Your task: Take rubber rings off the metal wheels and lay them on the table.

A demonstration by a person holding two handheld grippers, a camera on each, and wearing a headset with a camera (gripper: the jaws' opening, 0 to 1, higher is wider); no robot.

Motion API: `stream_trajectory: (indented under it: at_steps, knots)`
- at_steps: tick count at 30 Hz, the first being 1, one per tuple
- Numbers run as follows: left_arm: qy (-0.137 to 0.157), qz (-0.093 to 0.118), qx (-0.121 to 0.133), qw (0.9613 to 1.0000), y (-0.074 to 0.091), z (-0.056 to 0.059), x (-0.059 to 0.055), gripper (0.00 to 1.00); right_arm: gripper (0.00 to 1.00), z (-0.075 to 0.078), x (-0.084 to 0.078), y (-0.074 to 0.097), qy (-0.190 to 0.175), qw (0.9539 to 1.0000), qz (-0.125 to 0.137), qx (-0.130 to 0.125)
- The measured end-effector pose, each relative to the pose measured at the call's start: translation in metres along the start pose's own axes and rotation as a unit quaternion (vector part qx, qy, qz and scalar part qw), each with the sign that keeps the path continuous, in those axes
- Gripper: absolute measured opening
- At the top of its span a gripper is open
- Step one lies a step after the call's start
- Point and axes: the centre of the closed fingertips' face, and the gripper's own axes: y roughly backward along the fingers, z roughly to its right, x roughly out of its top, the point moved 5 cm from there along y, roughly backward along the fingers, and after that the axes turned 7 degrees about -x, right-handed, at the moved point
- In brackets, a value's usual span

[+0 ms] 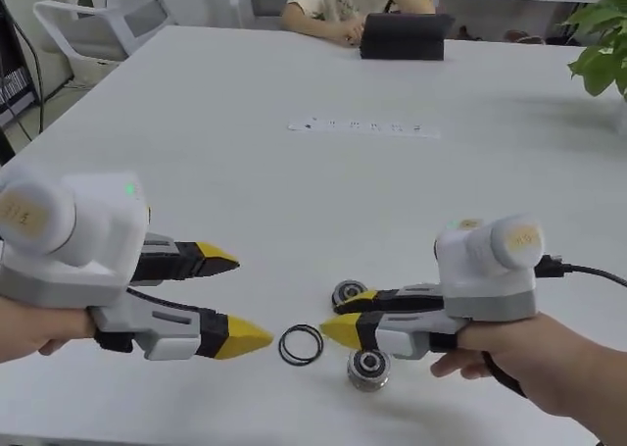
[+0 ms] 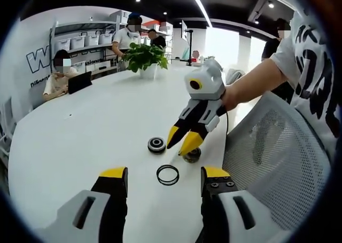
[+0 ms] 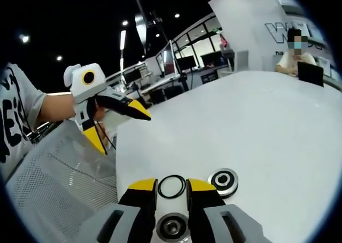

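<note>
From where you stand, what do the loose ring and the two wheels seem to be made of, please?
Loose ring: thin, matte black, probably rubber. Near wheel: bright reflective rim, likely bare metal. Far wheel: dull dark outer band, perhaps rubber, around a metallic hub.

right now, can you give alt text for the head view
A black rubber ring lies flat on the white table between the open left hand-held gripper and right hand-held gripper. Two metal wheels sit beside the right one.
</note>
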Motion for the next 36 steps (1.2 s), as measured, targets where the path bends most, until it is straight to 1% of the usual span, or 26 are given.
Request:
stream_trajectory:
  at_steps: [9, 15, 26, 36]
  knots:
    - [-0.005, 0.0, -0.004, 1.0, -0.011, -0.004, 0.007, 0.52, 0.21, 0.017, 0.001, 0.019, -0.004, 0.9995, 0.015, -0.027]
    - [-0.006, 0.001, -0.008, 1.0, -0.019, -0.007, 0.01, 0.52, 0.21, 0.027, -0.002, 0.028, -0.008, 0.9988, 0.02, -0.044]
    - [-0.004, -0.001, -0.01, 0.9999, -0.03, -0.013, 0.013, 0.52, 0.24, 0.037, -0.01, 0.032, -0.009, 0.9979, 0.019, -0.062]
    - [0.0, -0.005, -0.01, 0.9999, -0.037, -0.018, 0.013, 0.51, 0.24, 0.041, -0.015, 0.032, -0.009, 0.9977, 0.014, -0.066]
